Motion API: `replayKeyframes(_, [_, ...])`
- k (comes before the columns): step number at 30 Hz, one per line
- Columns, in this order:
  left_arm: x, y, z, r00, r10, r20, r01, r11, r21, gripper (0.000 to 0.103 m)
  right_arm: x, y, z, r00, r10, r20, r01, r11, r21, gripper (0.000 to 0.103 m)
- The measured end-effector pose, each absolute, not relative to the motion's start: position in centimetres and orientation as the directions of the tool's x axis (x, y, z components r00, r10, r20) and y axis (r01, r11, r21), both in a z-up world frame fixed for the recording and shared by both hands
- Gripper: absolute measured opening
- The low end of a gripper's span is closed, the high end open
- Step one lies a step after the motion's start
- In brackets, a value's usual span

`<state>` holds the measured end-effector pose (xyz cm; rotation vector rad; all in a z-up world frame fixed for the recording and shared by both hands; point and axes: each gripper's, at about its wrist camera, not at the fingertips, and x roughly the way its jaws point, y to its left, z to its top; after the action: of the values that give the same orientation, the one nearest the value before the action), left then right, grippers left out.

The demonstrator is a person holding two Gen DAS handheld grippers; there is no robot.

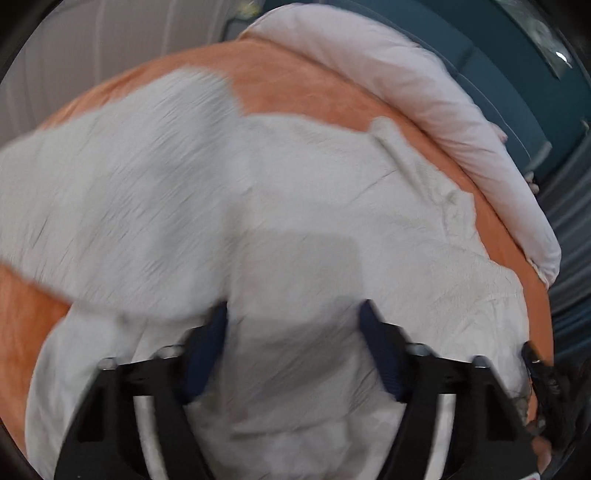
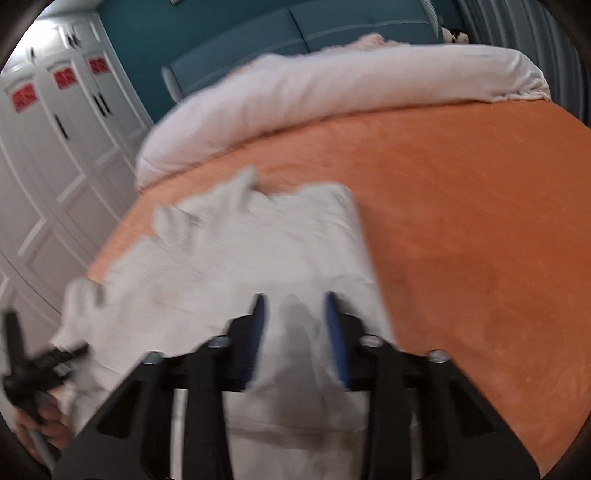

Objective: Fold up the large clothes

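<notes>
A large white garment point(image 1: 229, 192) lies spread on an orange bed cover point(image 1: 306, 92). My left gripper point(image 1: 295, 314) hovers over its near part with jaws wide apart, cloth showing between them. The garment also shows in the right wrist view point(image 2: 229, 254), rumpled at its far end. My right gripper point(image 2: 295, 302) has its jaws partly apart with a ridge of the white cloth between the blue pads point(image 2: 334, 332). Both views are motion-blurred. The left gripper point(image 2: 33, 362) and the hand holding it show at the lower left of the right view.
A rolled pale pink duvet point(image 2: 332, 92) lies along the far side of the bed cover point(image 2: 480, 221). A teal headboard point(image 2: 295, 33) stands behind it. White wardrobe doors point(image 2: 55, 147) stand at the left. The right gripper point(image 1: 546, 384) shows at the lower right of the left view.
</notes>
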<state>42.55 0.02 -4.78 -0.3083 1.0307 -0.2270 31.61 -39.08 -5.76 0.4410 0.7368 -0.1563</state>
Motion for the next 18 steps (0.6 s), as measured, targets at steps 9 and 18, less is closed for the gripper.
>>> replayKeyframes(9, [45.1, -3.2, -8.1, 0.561, -0.209, -0.801, 0.093, 0.977, -0.190, 0.049, 29.4, -43.9, -11.0, 0.720, -0.004, -0.694, 0.445, 0.770, 0.458, 0.000])
replayKeyframes(18, [44.5, -5.2, -8.5, 0.612, -0.117, -0.782, 0.113, 0.992, -0.060, 0.051, 36.1, -42.1, -2.9, 0.798, -0.026, -0.602, 0.304, 0.880, 0.365, 0.005])
